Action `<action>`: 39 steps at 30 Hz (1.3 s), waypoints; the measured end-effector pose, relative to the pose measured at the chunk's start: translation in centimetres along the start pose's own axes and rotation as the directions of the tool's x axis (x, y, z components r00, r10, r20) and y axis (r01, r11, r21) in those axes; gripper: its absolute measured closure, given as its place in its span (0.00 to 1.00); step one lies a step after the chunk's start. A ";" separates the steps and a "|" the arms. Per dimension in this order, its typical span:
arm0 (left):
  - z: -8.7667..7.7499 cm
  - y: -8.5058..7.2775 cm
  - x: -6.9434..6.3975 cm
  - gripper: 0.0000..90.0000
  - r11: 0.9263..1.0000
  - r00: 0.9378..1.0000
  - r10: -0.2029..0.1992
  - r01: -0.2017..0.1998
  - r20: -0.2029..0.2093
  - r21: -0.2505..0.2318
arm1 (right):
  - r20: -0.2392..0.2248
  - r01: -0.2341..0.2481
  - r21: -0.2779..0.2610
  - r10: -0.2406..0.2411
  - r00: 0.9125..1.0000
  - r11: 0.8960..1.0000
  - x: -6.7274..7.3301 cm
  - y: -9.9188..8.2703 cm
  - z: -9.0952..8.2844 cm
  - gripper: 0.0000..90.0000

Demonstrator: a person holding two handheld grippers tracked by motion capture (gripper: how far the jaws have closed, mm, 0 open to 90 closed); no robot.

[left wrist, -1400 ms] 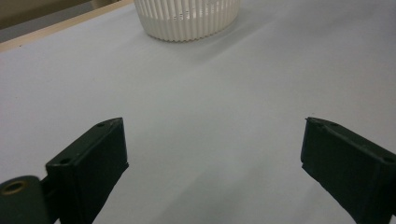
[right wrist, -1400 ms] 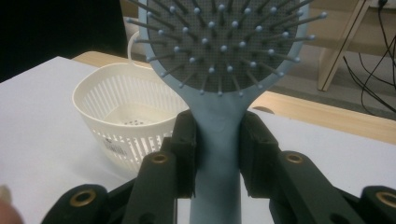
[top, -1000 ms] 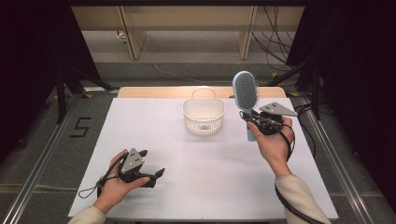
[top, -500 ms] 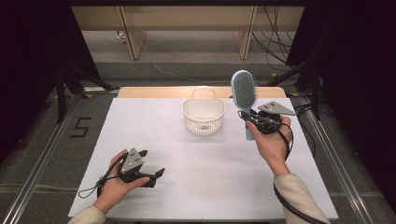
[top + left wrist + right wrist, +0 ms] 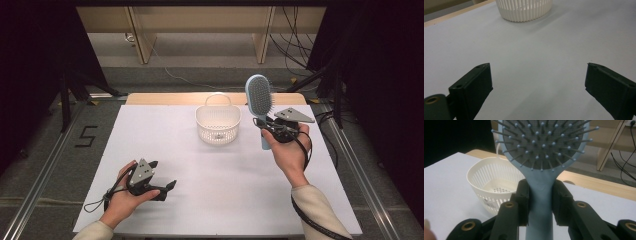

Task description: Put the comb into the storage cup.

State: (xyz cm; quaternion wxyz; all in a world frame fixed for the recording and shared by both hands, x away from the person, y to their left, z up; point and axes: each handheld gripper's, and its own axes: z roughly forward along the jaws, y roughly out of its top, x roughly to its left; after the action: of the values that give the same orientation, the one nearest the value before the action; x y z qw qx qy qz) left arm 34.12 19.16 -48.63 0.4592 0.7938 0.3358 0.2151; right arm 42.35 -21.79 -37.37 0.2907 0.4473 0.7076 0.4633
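The right gripper [image 5: 263,125] holds a hairbrush [image 5: 260,97] upright above the table [image 5: 240,200]. In the right gripper view its two jaws press on either side of the brush's pale blue handle, just below the head, so the gripper [image 5: 541,195] is closed on the handle with only that width between the pads. The brush [image 5: 541,150] rises straight out from between the jaws, its bristled face turned toward that camera, the grey pad and ball-tipped pins spreading above the jaw tips. The lower end of the handle runs down behind the jaws toward the person's right hand [image 5: 287,150].

A white slatted basket [image 5: 218,124] stands on the table just to the left of these jaws and a little beyond them; in the right gripper view the basket [image 5: 491,185] shows past the left jaw, below the brush head, apart from the brush. Its thin handle loop stands up at the far rim.

The left gripper [image 5: 162,175] rests low at the near left of the table in the person's left hand [image 5: 122,197]. Its jaws stand wide apart with nothing between them; in the left gripper view the gripper [image 5: 537,75] frames bare white tabletop, and the basket [image 5: 524,10] lies well ahead of the jaws, slightly left of the gap's middle.
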 end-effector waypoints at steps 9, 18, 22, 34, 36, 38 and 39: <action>0.0 0.0 0.0 0.08 1.000 1.000 0.000 0.000 -0.001 0.001 | -0.003 0.001 -0.005 -0.001 1.000 1.000 0.1 0.1 0.2 0.78; 0.0 0.0 0.0 0.08 1.000 1.000 0.001 -0.001 -0.002 0.001 | -0.006 0.000 -0.012 0.000 1.000 1.000 0.2 0.3 0.3 0.78; 0.0 0.0 0.0 0.08 1.000 1.000 0.002 -0.002 -0.003 0.000 | -0.005 0.000 -0.015 0.000 1.000 1.000 0.2 0.4 0.3 0.78; 0.0 0.0 0.0 0.08 1.000 1.000 0.001 -0.001 -0.005 0.000 | -0.008 0.000 -0.021 0.000 1.000 1.000 0.3 0.6 0.5 0.78; -0.1 0.0 0.0 0.08 1.000 1.000 0.002 -0.002 -0.004 0.000 | -0.008 0.001 -0.021 -0.001 1.000 1.000 0.3 0.6 0.5 0.78; 0.0 0.0 0.0 0.08 1.000 1.000 0.002 -0.002 -0.005 -0.001 | -0.007 0.000 -0.021 0.000 1.000 1.000 0.3 0.7 0.5 0.78; -0.1 0.0 0.0 0.08 1.000 1.000 0.002 -0.002 -0.005 0.000 | -0.007 0.000 -0.022 -0.001 1.000 1.000 0.3 0.7 0.6 0.78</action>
State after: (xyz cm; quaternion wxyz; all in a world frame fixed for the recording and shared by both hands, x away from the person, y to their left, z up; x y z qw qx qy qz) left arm 34.09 19.19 -48.58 0.4584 0.7935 0.3362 0.2174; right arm 42.94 -21.20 -36.95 0.2931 0.4423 0.7036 0.4726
